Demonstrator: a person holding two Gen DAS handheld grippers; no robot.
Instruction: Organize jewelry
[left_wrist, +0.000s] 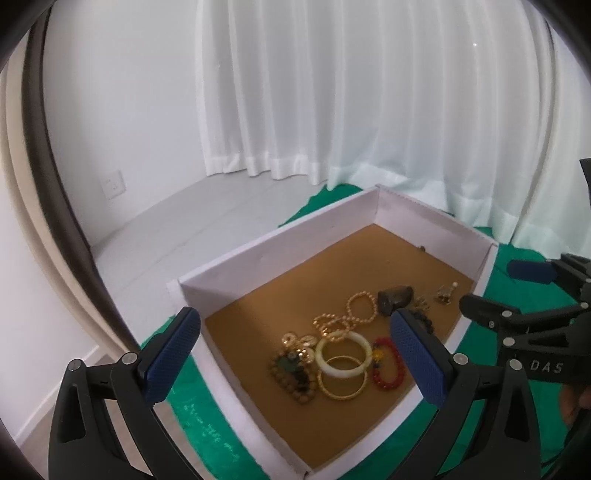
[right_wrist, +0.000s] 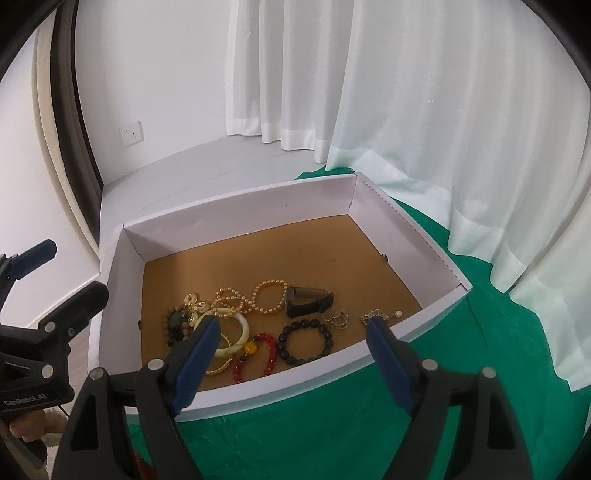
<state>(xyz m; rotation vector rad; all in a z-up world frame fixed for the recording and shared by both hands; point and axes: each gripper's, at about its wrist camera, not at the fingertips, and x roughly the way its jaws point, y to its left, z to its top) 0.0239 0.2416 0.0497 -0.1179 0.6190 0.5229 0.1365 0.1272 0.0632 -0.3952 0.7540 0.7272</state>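
A white cardboard box with a brown floor holds a heap of jewelry. In it lie a white bangle, a gold bangle, a red bead bracelet, a dark bead bracelet, pale gold bead bracelets, a black watch and small gold earrings. My left gripper hovers open over the box's near left side, holding nothing. My right gripper stands open above the front wall, also holding nothing.
The box rests on a green cloth. White curtains hang right behind it, and a wall socket sits low on the left wall. A hand grips the left tool's handle.
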